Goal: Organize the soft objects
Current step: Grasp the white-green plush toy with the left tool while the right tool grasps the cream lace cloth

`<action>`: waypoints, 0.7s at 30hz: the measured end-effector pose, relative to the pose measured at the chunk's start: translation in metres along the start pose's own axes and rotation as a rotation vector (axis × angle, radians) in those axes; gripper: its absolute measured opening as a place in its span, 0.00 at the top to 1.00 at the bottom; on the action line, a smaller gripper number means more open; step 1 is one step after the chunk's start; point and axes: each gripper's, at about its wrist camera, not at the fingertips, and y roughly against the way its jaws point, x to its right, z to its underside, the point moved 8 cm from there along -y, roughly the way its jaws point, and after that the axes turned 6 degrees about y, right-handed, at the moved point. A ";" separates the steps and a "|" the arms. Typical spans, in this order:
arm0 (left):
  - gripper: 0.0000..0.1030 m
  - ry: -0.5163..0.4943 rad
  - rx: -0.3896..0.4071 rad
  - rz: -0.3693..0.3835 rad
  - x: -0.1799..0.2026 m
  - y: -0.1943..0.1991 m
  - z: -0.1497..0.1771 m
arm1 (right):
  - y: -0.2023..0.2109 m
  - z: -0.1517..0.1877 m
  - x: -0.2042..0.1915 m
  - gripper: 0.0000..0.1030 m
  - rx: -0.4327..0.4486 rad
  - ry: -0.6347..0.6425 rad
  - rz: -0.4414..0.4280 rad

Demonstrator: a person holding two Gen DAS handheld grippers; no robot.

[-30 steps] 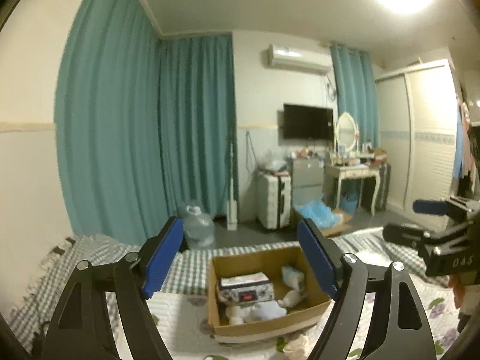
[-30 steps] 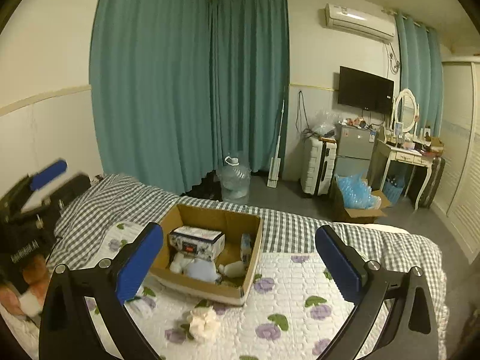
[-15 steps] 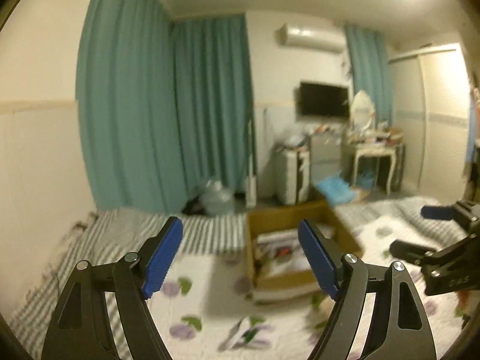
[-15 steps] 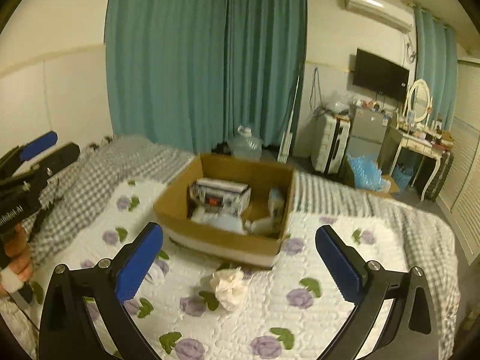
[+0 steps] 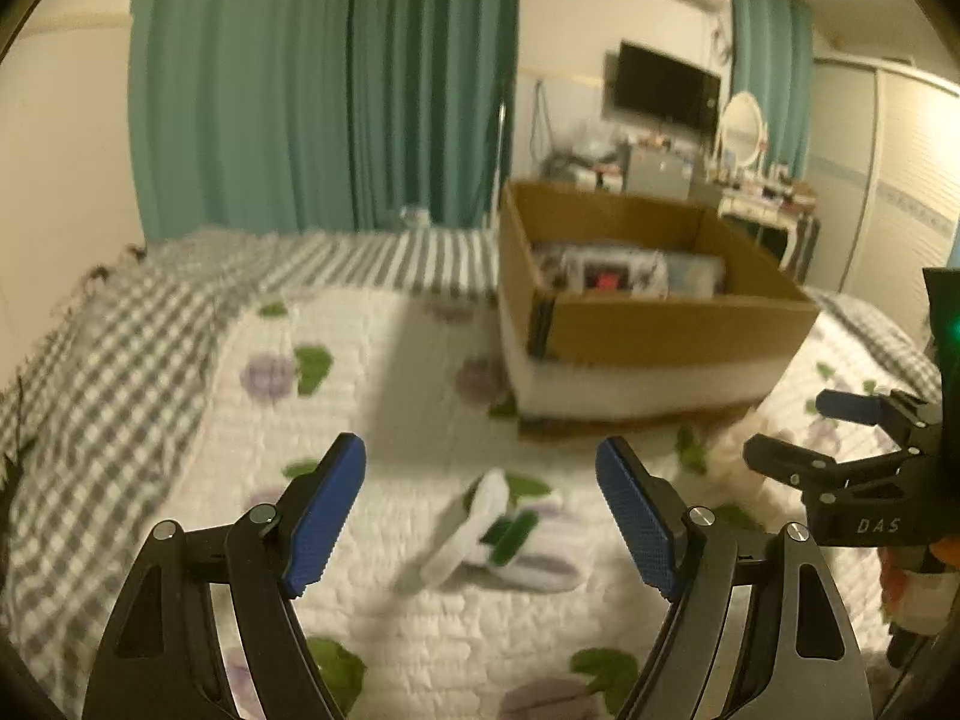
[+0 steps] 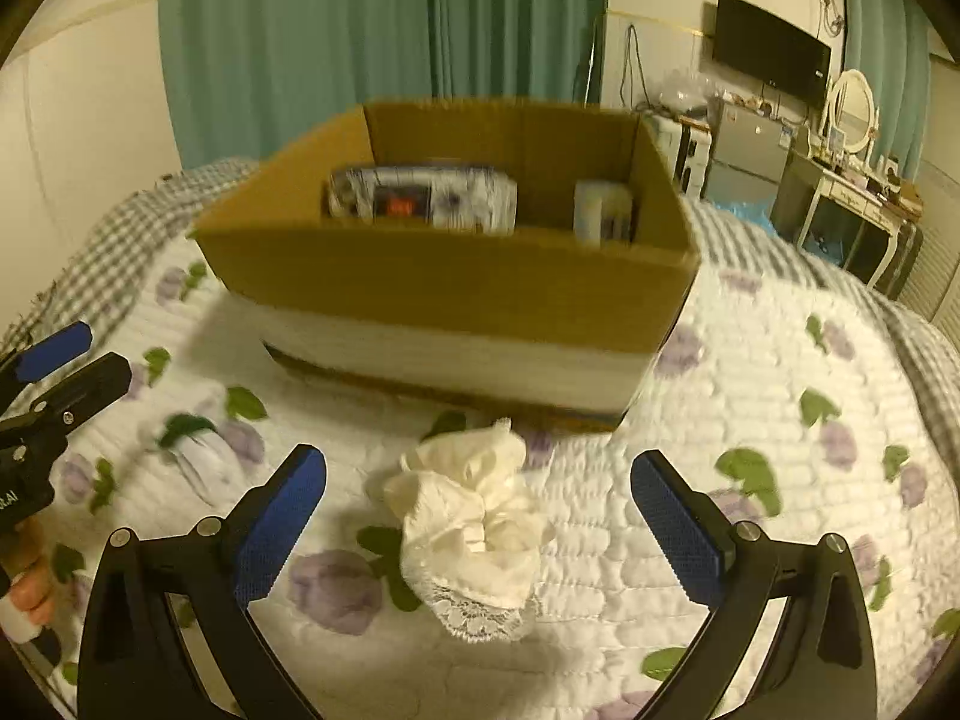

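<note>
On the flowered quilt lies a white sock with green marks (image 5: 480, 534), just beyond and below my open left gripper (image 5: 480, 462). A crumpled cream lace cloth (image 6: 474, 522) sits between the open fingers of my right gripper (image 6: 478, 468), a little below them, untouched. Behind both stands an open cardboard box (image 6: 450, 282) holding a printed package (image 6: 420, 198) and other items. The same box (image 5: 660, 336) fills the right middle of the left wrist view. There the right gripper (image 5: 792, 426) hangs open by the cream cloth (image 5: 738, 450). The sock (image 6: 192, 444) and left gripper (image 6: 99, 354) show at the left of the right wrist view.
A grey checked blanket (image 5: 108, 348) covers the bed's left and far side. Teal curtains (image 5: 324, 84) hang behind. A TV (image 5: 666, 90), a small fridge (image 6: 744, 156) and a dressing table with a mirror (image 6: 852, 180) stand beyond the bed. A hand (image 6: 24, 588) holds the left gripper.
Both grippers have dropped low over the quilt and moved toward the box. The left one now faces the sock, the right one straddles the lace cloth. Both stay open.
</note>
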 end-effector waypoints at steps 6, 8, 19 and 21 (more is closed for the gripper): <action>0.22 0.039 -0.160 0.021 -0.004 -0.030 0.036 | -0.019 0.014 -0.006 0.03 -0.043 0.016 -0.024; 0.22 0.021 -0.205 0.034 0.002 -0.040 0.048 | -0.022 0.017 -0.007 0.12 -0.053 0.012 -0.042; 0.25 -0.025 -0.240 0.004 0.014 -0.054 0.070 | -0.027 0.023 -0.002 0.56 -0.076 -0.032 -0.074; 0.26 -0.025 -0.235 0.008 0.015 -0.051 0.071 | -0.026 0.023 0.000 0.64 -0.072 -0.038 -0.076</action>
